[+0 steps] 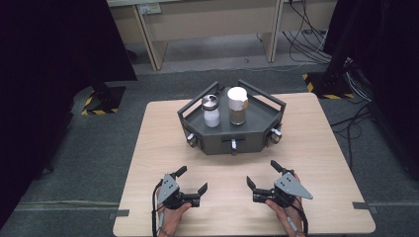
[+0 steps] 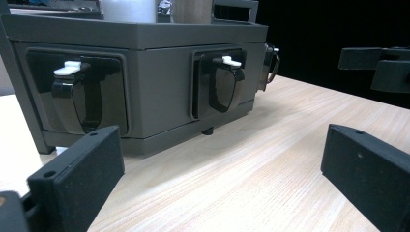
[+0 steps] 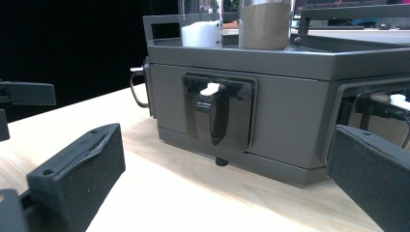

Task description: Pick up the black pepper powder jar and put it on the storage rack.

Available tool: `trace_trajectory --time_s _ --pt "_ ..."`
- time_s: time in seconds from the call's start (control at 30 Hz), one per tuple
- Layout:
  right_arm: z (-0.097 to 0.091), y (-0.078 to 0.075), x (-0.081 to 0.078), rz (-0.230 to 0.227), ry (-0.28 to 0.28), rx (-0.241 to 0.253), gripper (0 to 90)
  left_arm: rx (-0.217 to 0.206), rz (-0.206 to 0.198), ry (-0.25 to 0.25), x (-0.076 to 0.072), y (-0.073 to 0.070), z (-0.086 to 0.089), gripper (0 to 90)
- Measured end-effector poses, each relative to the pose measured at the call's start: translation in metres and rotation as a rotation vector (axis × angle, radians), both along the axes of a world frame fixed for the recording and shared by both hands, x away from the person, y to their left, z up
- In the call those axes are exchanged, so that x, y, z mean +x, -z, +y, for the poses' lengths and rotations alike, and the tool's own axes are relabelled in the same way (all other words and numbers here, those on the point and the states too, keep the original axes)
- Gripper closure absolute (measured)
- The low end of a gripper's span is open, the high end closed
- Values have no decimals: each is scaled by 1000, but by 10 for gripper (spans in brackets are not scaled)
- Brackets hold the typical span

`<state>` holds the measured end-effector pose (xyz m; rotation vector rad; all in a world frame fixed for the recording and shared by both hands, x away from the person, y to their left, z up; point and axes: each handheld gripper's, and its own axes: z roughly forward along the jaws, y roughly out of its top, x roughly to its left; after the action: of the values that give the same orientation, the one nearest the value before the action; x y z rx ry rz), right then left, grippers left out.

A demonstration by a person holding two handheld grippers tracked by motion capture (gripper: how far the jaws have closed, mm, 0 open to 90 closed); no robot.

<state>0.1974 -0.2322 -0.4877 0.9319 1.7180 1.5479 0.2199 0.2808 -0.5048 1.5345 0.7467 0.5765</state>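
Note:
A dark grey six-sided rack [image 1: 257, 116] stands at the middle back of the wooden table [image 1: 158, 128]. On its top sit a jar of white grains with a metal lid [image 1: 211, 110] and a jar of brown grains with a white lid [image 1: 237, 105]. Black latches with white tabs [image 2: 223, 82] [image 3: 215, 113] line its front faces. My left gripper [image 1: 190, 179] rests open near the front edge, left of centre. My right gripper [image 1: 263, 173] rests open to the right of it. Both sets of jaws hold nothing and point toward the rack.
Bare tabletop lies between the grippers and the rack [image 2: 145, 43] [image 3: 290, 63]. Beyond the table are grey carpet, a pale workbench frame [image 1: 217, 24], loose cables [image 1: 306, 44] and black stands with yellow-striped bases [image 1: 101, 101].

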Motion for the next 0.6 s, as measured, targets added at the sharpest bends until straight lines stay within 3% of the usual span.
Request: trace_trajectory --time_s 0.6 --pt "-2 -1 0 0 4 6 3 0 -2 -1 0 -1 0 8"
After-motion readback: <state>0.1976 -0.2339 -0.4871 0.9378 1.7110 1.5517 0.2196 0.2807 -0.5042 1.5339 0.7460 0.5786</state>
